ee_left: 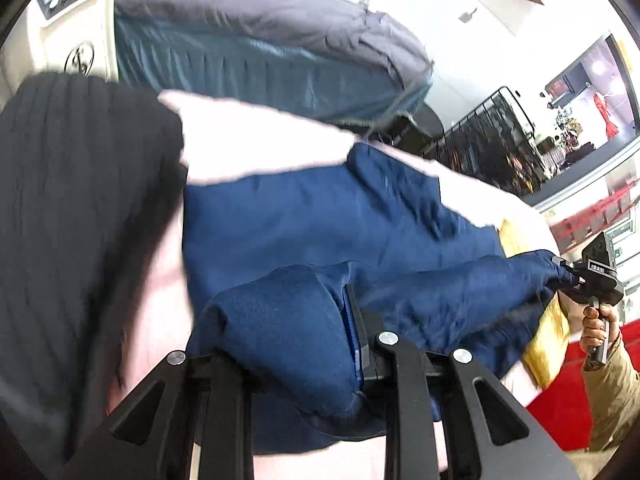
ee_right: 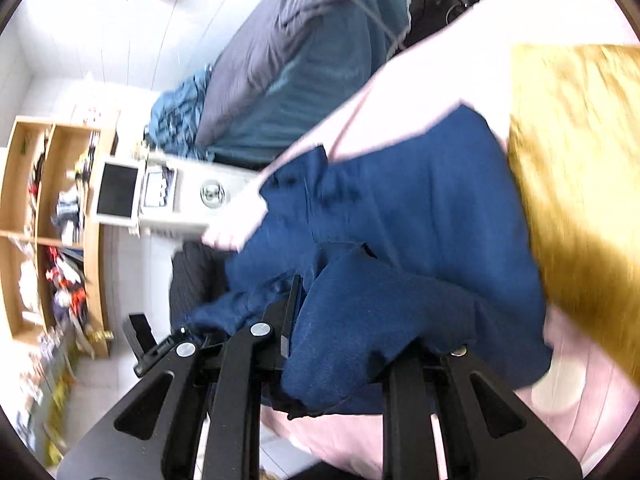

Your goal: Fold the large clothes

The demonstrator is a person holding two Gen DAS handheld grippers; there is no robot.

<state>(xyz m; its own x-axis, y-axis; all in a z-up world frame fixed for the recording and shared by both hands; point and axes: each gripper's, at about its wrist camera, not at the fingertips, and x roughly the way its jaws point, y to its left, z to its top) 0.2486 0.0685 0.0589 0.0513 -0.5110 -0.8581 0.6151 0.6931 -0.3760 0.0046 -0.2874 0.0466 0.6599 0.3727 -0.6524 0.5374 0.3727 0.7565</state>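
Over pink bedding (ee_left: pixel 260 140), blurred navy garment (ee_left: pixel 320 216) bunched, hiding both pinching hand-held grippers' tips, left (ee_left: pixel 352 340), right (ee_right: pixel 296 320).

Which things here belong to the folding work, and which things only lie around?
For the job:
- navy garment, on the pink bed cover
- left gripper, jaws shut on the navy garment
- right gripper, jaws shut on it too

Just lying about:
- black ribbed garment
- yellow cloth
- grey and teal bedding

pink bed (ee_right: pixel 460 68), navy garment (ee_right: pixel 420 200), golden cushion (ee_right: pixel 580 160), black ribbed knit (ee_left: pixel 80 200)
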